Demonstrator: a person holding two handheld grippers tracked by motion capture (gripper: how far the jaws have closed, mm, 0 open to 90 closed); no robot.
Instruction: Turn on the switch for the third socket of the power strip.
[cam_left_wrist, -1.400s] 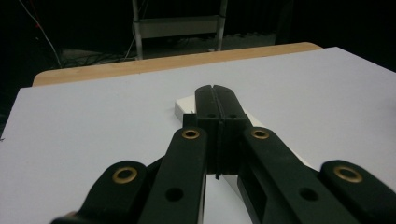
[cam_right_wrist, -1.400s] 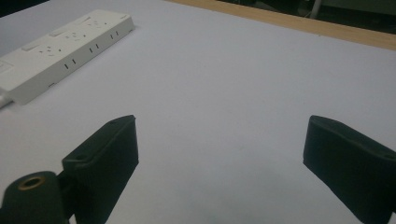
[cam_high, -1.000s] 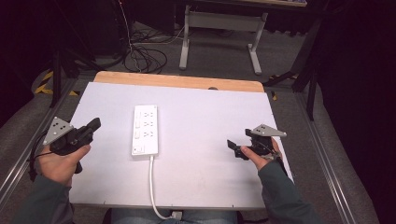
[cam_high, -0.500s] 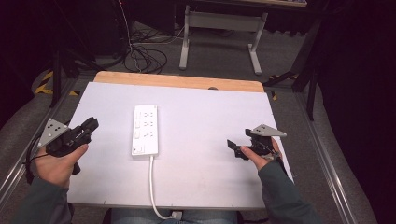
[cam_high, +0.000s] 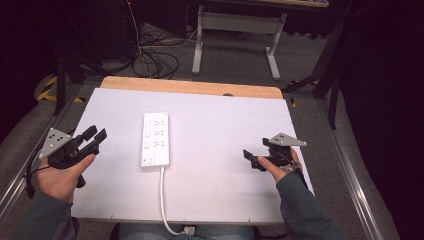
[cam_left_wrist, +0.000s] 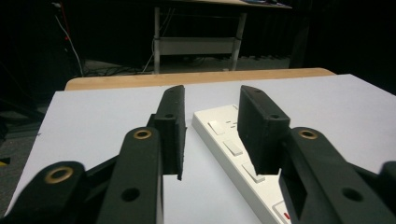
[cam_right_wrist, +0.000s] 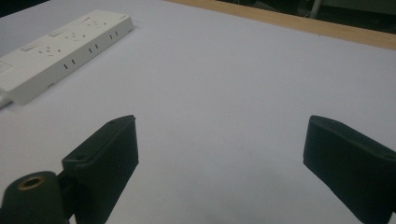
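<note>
Status: nothing handled yet. The white plastic power strip (cam_high: 155, 139) lies flat near the middle of the white tabletop (cam_high: 220, 125), long axis running away from you, its white cable (cam_high: 165, 200) trailing back over the near edge toward your lap. No plug in any socket that I can see, and nothing else sits on the board.

Your left gripper (cam_high: 95, 136) hangs over the left edge of the table, well apart from the strip. Its jaws have just been opening and now stand part-way apart, nothing between them; in the left gripper view (cam_left_wrist: 212, 126) the strip lies beyond and to the right of the gap, not inside it.

Your right gripper (cam_high: 250, 159) rests low at the right side, jaws spread wide and empty (cam_right_wrist: 224, 154), bare table between them, strip (cam_right_wrist: 60, 49) far off at upper left.

My read: you're at the start. Approach, contact and any grasp on the strip are all left to do. The left gripper looks like the nearer candidate.
</note>
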